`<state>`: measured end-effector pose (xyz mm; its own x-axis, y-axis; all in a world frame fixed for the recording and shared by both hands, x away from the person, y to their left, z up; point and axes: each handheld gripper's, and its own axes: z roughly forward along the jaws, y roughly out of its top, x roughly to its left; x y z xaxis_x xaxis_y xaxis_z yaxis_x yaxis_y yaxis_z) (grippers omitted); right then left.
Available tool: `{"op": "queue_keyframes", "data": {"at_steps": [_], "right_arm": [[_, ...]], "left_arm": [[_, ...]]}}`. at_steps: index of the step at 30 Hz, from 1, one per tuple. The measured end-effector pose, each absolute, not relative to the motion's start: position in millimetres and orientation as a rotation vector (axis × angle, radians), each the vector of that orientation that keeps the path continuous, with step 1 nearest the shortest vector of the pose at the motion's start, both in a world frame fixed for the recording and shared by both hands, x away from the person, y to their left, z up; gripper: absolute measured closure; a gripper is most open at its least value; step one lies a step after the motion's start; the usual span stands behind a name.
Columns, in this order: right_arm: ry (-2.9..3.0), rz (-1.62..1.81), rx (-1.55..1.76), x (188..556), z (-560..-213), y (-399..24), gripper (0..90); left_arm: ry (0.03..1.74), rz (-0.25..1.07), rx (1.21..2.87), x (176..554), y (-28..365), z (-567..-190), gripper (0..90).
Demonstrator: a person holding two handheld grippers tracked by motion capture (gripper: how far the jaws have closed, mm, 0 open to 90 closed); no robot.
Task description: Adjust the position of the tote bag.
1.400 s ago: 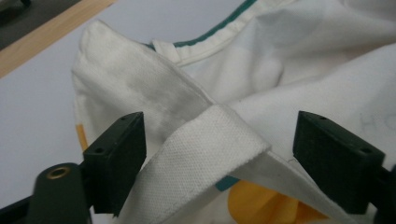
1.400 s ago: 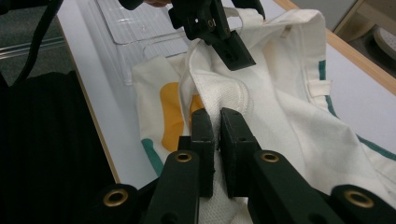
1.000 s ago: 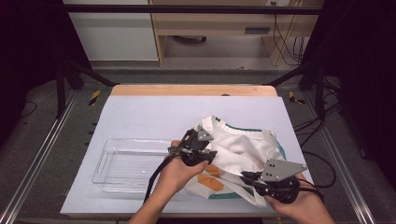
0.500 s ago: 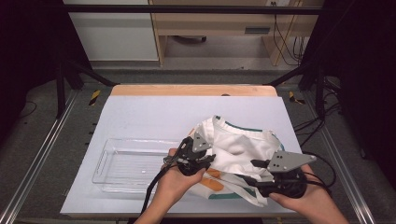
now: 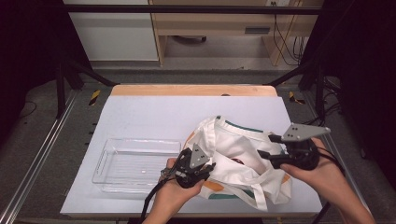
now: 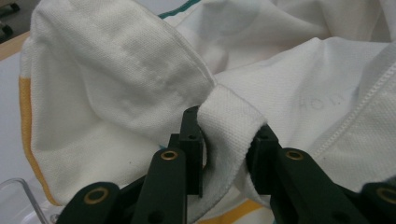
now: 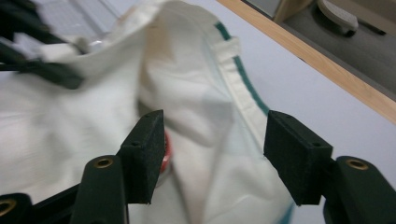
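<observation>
A white cloth garment (image 5: 238, 144) with green and orange trim lies crumpled on the right half of the table. My left gripper (image 5: 209, 168) is at its left edge, shut on a thick fold of the white cloth (image 6: 229, 135); its jaws have just been closing on that fold. At the garment's right side my right gripper (image 5: 267, 145) is open, its jaws having just been opening. The cloth (image 7: 196, 93) lies beyond its pads (image 7: 144, 154), with nothing pinched. A small red patch (image 7: 166, 151) shows among the folds.
A clear plastic tray (image 5: 140, 142) sits on the table's left half, just left of my left hand. The white tabletop (image 5: 163, 112) ends in a wooden strip at the far side. Metal frame rails run along both sides.
The right gripper let go of the garment's near edge, opened, and moved right and up. The left gripper drew back toward the person with its fold of cloth.
</observation>
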<state>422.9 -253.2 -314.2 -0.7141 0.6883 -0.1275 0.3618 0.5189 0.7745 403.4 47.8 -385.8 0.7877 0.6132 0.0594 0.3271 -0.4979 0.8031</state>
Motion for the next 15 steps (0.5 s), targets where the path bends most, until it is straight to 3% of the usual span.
{"op": "queue_keyframes", "data": {"at_steps": [3, 15], "right_arm": [[2.336, 1.010, 0.907, 454, -319, -255, 43.0], [2.374, 0.906, 0.985, 509, -342, -252, 49.5]], "left_arm": [[0.689, 0.430, 2.123, 399, 49, -387, 72.4], [0.657, 0.432, 2.131, 389, 50, -391, 72.4]]}}
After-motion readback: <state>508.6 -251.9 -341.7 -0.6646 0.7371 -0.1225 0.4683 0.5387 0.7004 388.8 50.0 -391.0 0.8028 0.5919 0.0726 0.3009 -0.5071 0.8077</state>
